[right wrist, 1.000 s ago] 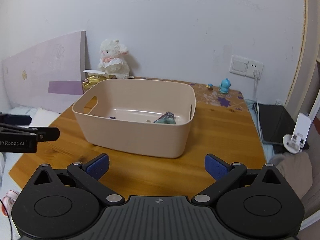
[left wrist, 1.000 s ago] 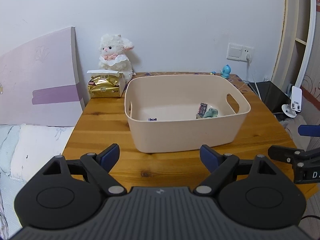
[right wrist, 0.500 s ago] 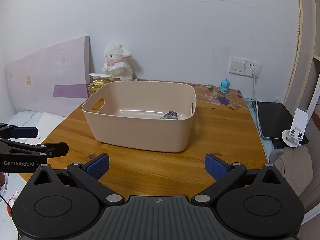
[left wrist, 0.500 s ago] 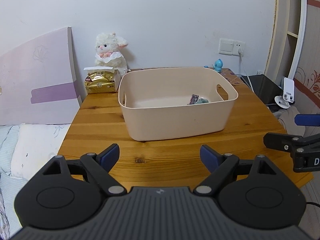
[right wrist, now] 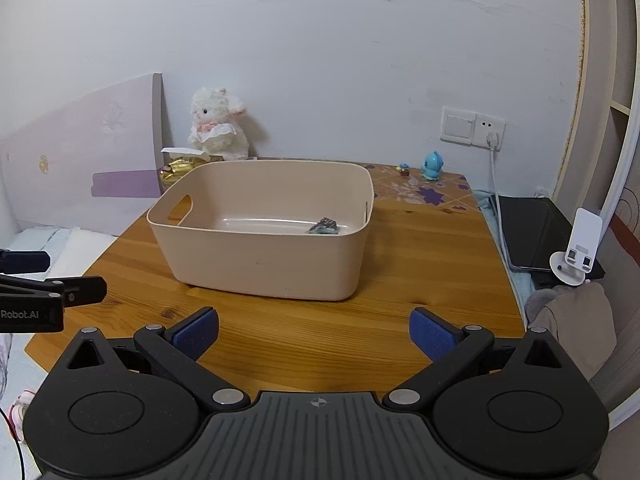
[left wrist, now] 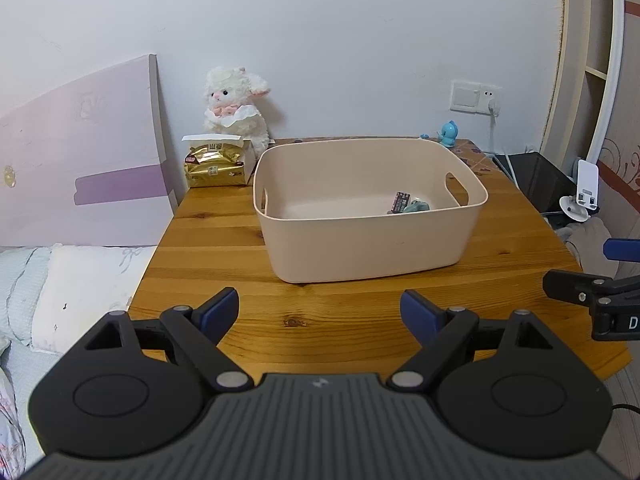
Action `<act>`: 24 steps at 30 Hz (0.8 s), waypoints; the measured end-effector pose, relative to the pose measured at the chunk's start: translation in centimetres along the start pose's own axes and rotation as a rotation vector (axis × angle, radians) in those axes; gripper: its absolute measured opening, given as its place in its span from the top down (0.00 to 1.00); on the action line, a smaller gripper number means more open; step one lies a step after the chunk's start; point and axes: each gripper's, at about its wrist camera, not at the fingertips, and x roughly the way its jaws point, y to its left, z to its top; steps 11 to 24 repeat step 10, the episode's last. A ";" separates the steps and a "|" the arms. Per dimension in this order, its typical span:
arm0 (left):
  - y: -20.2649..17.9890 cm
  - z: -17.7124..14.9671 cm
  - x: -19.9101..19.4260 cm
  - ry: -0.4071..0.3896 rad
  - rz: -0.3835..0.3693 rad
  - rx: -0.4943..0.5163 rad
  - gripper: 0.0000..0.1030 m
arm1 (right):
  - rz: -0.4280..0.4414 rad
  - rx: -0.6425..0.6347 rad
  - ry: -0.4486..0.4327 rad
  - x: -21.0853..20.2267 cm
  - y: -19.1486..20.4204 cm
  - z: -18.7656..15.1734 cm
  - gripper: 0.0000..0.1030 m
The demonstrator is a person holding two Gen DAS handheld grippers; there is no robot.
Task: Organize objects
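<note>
A beige plastic bin (left wrist: 360,248) (right wrist: 264,264) stands on the wooden table (left wrist: 240,236) (right wrist: 432,272). Small items (left wrist: 408,204) (right wrist: 325,226) lie inside it near its right end. My left gripper (left wrist: 320,312) is open and empty, held over the table's near edge, well short of the bin. My right gripper (right wrist: 314,334) is open and empty, also back from the bin. Each gripper shows at the edge of the other's view.
A white plush lamb (left wrist: 234,108) (right wrist: 216,124) and a gold packet (left wrist: 216,164) sit at the table's back left. A small blue figure (left wrist: 449,133) (right wrist: 432,165) stands at the back right. A bed (left wrist: 60,280) lies left; a phone stand (right wrist: 576,248) is right.
Both grippers have drawn back and up from the bin, so it looks smaller and farther away. Both stay open and empty.
</note>
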 end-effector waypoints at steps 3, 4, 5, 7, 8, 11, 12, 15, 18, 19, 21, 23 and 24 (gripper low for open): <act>0.2 0.0 0.2 0.008 0.003 -0.006 0.14 | -0.002 -0.004 0.007 0.2 0.2 0.0 0.00; 0.4 0.0 0.2 0.011 0.003 -0.008 0.14 | -0.002 -0.005 0.010 0.3 0.2 0.0 0.00; 0.4 0.0 0.3 0.013 0.002 -0.010 0.14 | -0.002 -0.007 0.013 0.4 0.2 0.1 0.00; 0.5 -0.1 0.4 0.016 0.000 -0.011 0.14 | -0.005 -0.010 0.021 0.6 0.4 0.1 0.00; 0.5 -0.1 0.5 0.017 0.000 -0.009 0.13 | -0.006 -0.012 0.024 0.7 0.5 0.1 0.00; 0.6 0.0 0.6 0.018 -0.006 -0.007 0.12 | -0.007 -0.014 0.029 0.9 0.5 0.1 0.00; 0.6 0.0 0.6 0.018 -0.006 -0.007 0.12 | -0.007 -0.014 0.029 0.9 0.5 0.1 0.00; 0.6 0.0 0.6 0.018 -0.006 -0.007 0.12 | -0.007 -0.014 0.029 0.9 0.5 0.1 0.00; 0.6 0.0 0.6 0.018 -0.006 -0.007 0.12 | -0.007 -0.014 0.029 0.9 0.5 0.1 0.00; 0.6 0.0 0.6 0.018 -0.006 -0.007 0.12 | -0.007 -0.014 0.029 0.9 0.5 0.1 0.00; 0.6 0.0 0.6 0.018 -0.006 -0.007 0.12 | -0.007 -0.014 0.029 0.9 0.5 0.1 0.00; 0.6 0.0 0.6 0.018 -0.006 -0.007 0.12 | -0.007 -0.014 0.029 0.9 0.5 0.1 0.00; 0.6 0.0 0.6 0.018 -0.006 -0.007 0.12 | -0.007 -0.014 0.029 0.9 0.5 0.1 0.00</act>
